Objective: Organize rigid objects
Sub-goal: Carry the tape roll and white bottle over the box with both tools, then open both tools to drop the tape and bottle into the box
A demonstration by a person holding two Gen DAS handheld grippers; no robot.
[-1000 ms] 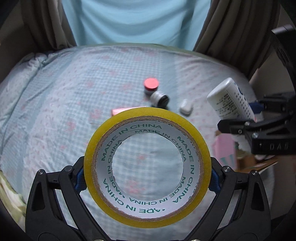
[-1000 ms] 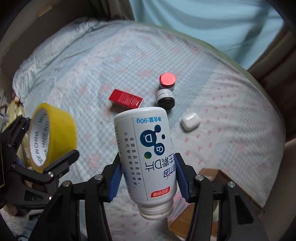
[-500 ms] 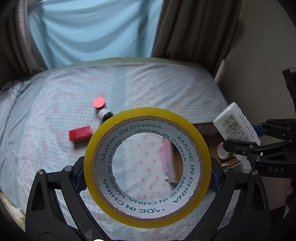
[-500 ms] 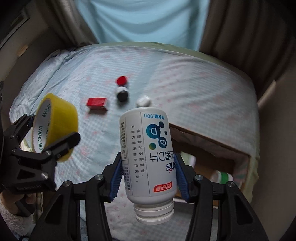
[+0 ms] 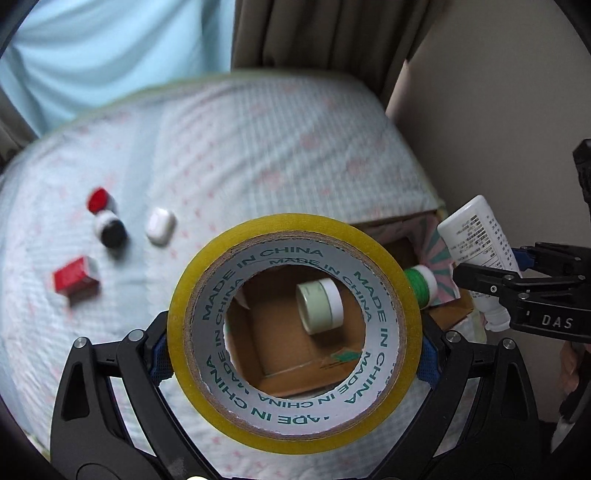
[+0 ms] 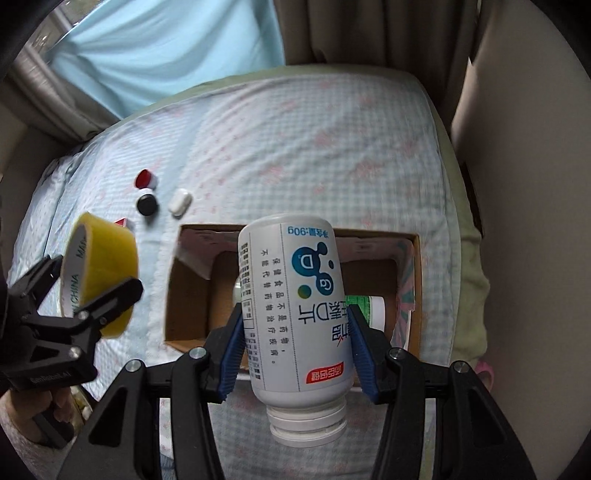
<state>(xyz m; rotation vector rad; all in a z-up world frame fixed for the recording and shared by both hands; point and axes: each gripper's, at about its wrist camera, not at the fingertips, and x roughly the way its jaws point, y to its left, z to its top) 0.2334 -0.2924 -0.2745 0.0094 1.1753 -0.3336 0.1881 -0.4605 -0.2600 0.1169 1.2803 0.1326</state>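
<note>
My left gripper [image 5: 293, 363] is shut on a yellow tape roll [image 5: 295, 236] and holds it above the open cardboard box [image 5: 280, 376]. The roll also shows in the right wrist view [image 6: 105, 258]. My right gripper [image 6: 297, 347] is shut on a white bottle [image 6: 295, 314], cap toward the camera, held over the box [image 6: 184, 291]. The bottle also shows in the left wrist view [image 5: 476, 240]. Inside the box lie a pale green roll [image 5: 319, 304] and a green-labelled bottle [image 5: 421, 282].
On the blue bedcover [image 6: 295, 147] lie a red-capped jar [image 6: 146, 179], a black-capped jar [image 6: 147, 205], a white earbud case [image 6: 180, 201] and a red box [image 5: 74, 280]. Curtains [image 6: 369, 33] hang behind the bed and a wall [image 6: 517, 184] stands on the right.
Both grippers have swung right with their objects, from over the bedcover to over the cardboard box. The small items on the bed now lie to the left.
</note>
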